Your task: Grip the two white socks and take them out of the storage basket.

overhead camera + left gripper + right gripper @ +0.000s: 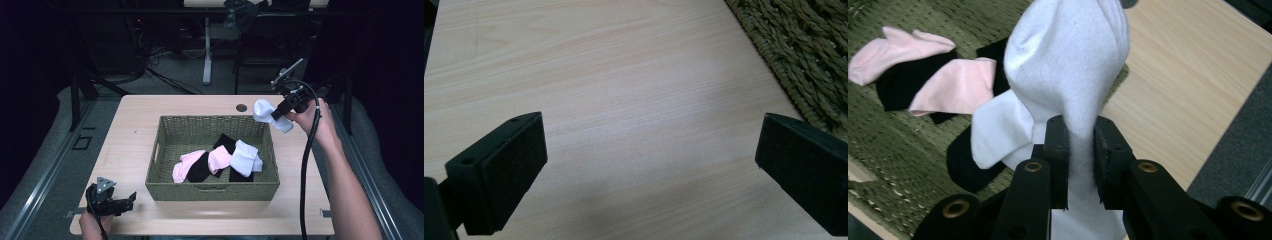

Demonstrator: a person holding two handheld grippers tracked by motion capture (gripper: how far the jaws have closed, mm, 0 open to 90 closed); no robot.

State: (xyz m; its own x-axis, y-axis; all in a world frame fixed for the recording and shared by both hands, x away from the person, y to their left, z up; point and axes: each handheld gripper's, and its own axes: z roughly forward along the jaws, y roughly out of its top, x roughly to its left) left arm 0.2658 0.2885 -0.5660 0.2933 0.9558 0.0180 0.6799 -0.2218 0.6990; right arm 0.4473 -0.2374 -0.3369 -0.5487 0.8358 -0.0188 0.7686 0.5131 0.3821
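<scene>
A green woven basket (161,137) stands mid-table with pink socks (189,162), black socks (199,170) and a white sock (245,157) lying inside. My right gripper (278,112) hangs above the basket's far right corner, shut on another white sock (263,110). In the right gripper view that held sock (1068,65) is pinched between the jaws of the right gripper (1080,135), with the basket (888,135) and its socks below. My left gripper (131,199) rests low near the table's front left, open and empty. The left gripper (649,150) shows bare wood between its pads.
The light wooden table (130,130) has a round cable hole (241,107) behind the basket. The basket's corner (809,55) lies just right of my left gripper. A black cable (305,165) trails along the right forearm. Dark floor and desk legs lie beyond the table.
</scene>
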